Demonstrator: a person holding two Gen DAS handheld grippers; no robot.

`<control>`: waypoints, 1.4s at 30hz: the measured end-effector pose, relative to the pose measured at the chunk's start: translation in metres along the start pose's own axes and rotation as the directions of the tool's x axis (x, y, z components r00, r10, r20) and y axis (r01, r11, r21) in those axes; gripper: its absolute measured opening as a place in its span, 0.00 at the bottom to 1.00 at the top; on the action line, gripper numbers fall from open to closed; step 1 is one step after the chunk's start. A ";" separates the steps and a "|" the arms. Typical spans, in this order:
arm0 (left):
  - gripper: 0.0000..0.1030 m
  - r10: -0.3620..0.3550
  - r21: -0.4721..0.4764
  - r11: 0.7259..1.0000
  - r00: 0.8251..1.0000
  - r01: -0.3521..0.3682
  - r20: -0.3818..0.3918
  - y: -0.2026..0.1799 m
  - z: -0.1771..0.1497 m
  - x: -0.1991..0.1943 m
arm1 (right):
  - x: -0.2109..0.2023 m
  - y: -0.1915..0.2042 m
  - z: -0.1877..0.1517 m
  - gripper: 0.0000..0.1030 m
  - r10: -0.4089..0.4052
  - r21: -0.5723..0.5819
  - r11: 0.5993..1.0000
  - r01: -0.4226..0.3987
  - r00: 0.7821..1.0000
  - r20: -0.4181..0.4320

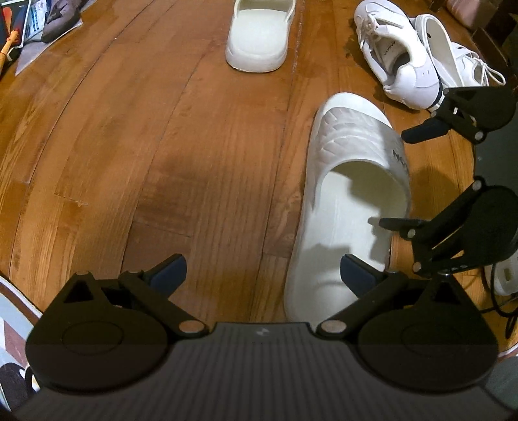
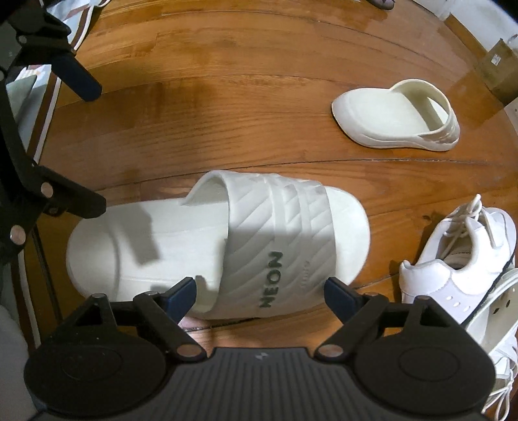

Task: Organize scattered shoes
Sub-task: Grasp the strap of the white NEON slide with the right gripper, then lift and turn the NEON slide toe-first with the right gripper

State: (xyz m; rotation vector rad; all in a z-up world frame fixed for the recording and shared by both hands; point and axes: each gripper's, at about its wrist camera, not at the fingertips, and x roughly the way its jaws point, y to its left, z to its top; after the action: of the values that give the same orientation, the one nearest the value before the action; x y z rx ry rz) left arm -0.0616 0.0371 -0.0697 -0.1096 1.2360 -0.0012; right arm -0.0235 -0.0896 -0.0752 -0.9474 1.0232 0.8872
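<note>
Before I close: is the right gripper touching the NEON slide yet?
Cannot tell. In the right wrist view the right gripper stands open over the NEON slide, fingers overlapping its edge, but no gap or contact shows plainly.

The word "NEON" is read in dark capitals on the ribbed strap of the white slide (image 2: 246, 246), near the strap's edge closest to the right wrist camera. A second, much smaller pale marking is seen beside it on the same strap; it is too faint to be read. In the left wrist view only part of the dark lettering shows on that strap (image 1: 356, 155). A short dark printed word is noted on the insole of the white sneaker (image 1: 398, 61); it is too small to be made out. Print on the papers (image 1: 29, 26) at the floor's edge is illegible.
</note>
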 end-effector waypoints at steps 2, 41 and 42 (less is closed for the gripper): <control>1.00 0.001 0.014 1.000 1.000 -0.001 0.001 -0.003 -0.001 0.000 | -0.001 -0.001 0.001 0.85 -0.002 0.002 1.000 0.002 1.000 0.000; 1.00 0.084 -0.146 0.986 0.996 -0.079 0.024 0.034 -0.002 -0.007 | 0.013 -0.074 -0.014 0.72 0.270 0.860 0.489 -0.148 0.963 0.012; 1.00 0.112 -0.158 0.982 0.993 -0.104 0.046 0.037 -0.002 -0.011 | 0.013 -0.073 -0.019 0.72 0.285 0.894 0.423 -0.145 0.958 0.021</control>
State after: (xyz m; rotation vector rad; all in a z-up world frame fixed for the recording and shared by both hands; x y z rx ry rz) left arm -0.0688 0.0740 -0.0634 -0.1766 1.1850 0.1916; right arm 0.0418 -0.1301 -0.0764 0.0687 1.5274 0.3395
